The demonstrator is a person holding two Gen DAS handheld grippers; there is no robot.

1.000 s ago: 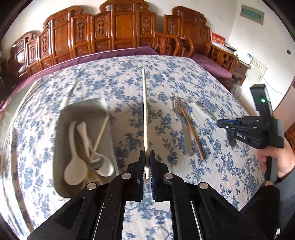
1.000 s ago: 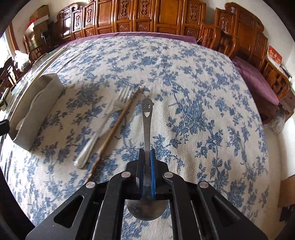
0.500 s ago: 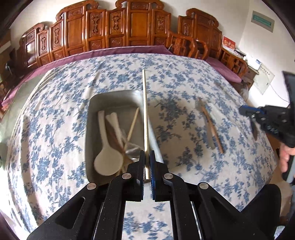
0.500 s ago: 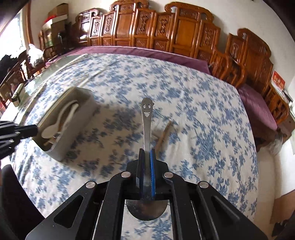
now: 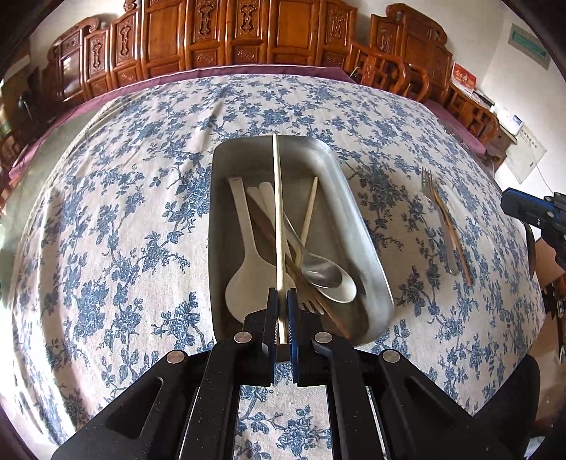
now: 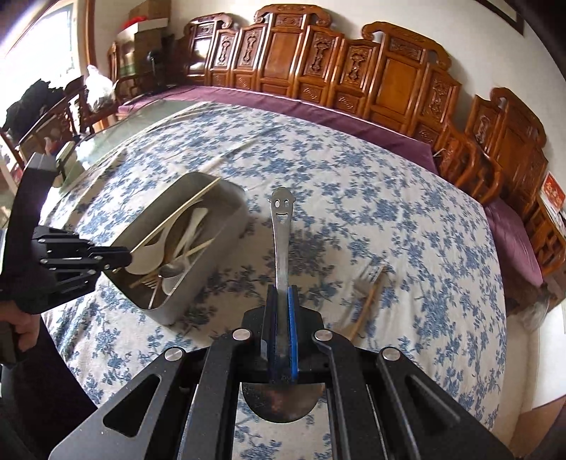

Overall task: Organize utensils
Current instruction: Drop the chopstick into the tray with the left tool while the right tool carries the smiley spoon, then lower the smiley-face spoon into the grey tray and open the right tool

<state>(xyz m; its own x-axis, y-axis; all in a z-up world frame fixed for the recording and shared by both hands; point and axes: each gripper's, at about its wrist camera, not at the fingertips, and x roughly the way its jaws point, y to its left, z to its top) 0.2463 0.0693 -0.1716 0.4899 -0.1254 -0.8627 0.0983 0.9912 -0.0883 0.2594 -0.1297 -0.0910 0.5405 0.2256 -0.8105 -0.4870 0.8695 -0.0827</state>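
My left gripper (image 5: pixel 282 295) is shut on a pale chopstick (image 5: pixel 277 198) and holds it lengthwise over the metal tray (image 5: pixel 357 226). The tray holds white spoons (image 5: pixel 247 272), a metal spoon (image 5: pixel 320 272), another chopstick (image 5: pixel 309 212) and a fork. My right gripper (image 6: pixel 282 293) is shut on a metal spoon with a smiley-face handle (image 6: pixel 281 230), bowl towards me, held above the cloth to the right of the tray (image 6: pixel 212 247). The left gripper (image 6: pixel 120 256) shows at the tray's near end in the right wrist view.
A fork (image 5: pixel 438 216) and a brown chopstick (image 5: pixel 454 237) lie side by side on the blue floral tablecloth to the right of the tray; they also show in the right wrist view (image 6: pixel 368 300). Carved wooden chairs (image 5: pixel 247 32) line the far table edge.
My left gripper has carried the pale chopstick leftward until it is over the tray. My right gripper has lifted the smiley spoon and swung towards the tray.
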